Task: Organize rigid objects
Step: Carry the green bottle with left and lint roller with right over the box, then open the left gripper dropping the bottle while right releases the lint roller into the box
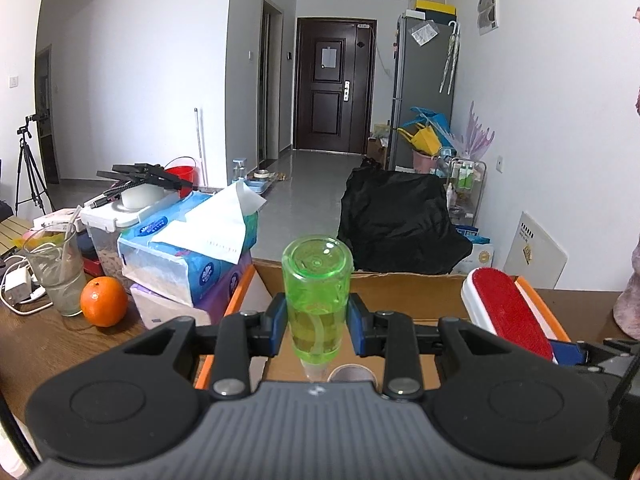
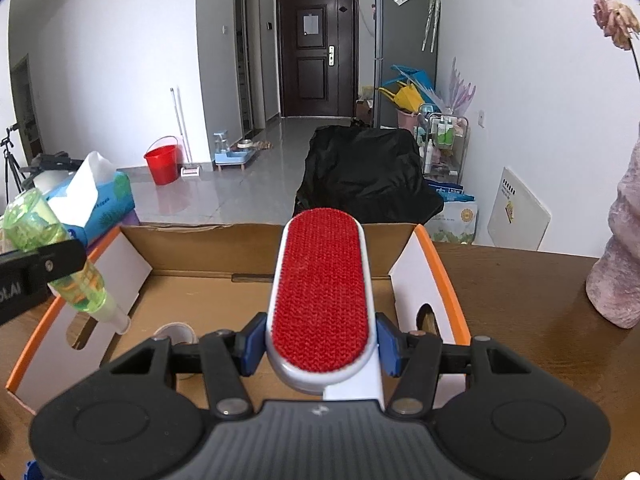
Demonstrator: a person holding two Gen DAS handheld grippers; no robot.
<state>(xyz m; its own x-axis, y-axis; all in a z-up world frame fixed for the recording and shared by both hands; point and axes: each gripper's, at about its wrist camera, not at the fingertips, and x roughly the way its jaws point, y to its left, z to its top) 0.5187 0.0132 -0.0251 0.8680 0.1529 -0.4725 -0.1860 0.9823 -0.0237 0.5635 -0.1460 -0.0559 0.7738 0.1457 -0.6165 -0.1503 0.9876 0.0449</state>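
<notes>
Left wrist view: the left gripper (image 1: 318, 330) pinches a green bottle (image 1: 317, 300), cap down, above the cardboard box (image 1: 408, 300) on the table (image 1: 48, 344). Right gripper (image 2: 321, 354) fingers clamp a red lint brush (image 2: 322, 288) over the same box.

Both wrist cameras are looking forward, close over the cardboard box (image 1: 360, 284) (image 2: 256, 248), sharing the door (image 1: 334, 84) (image 2: 316, 48) beyond, seemingly side by side.
</notes>
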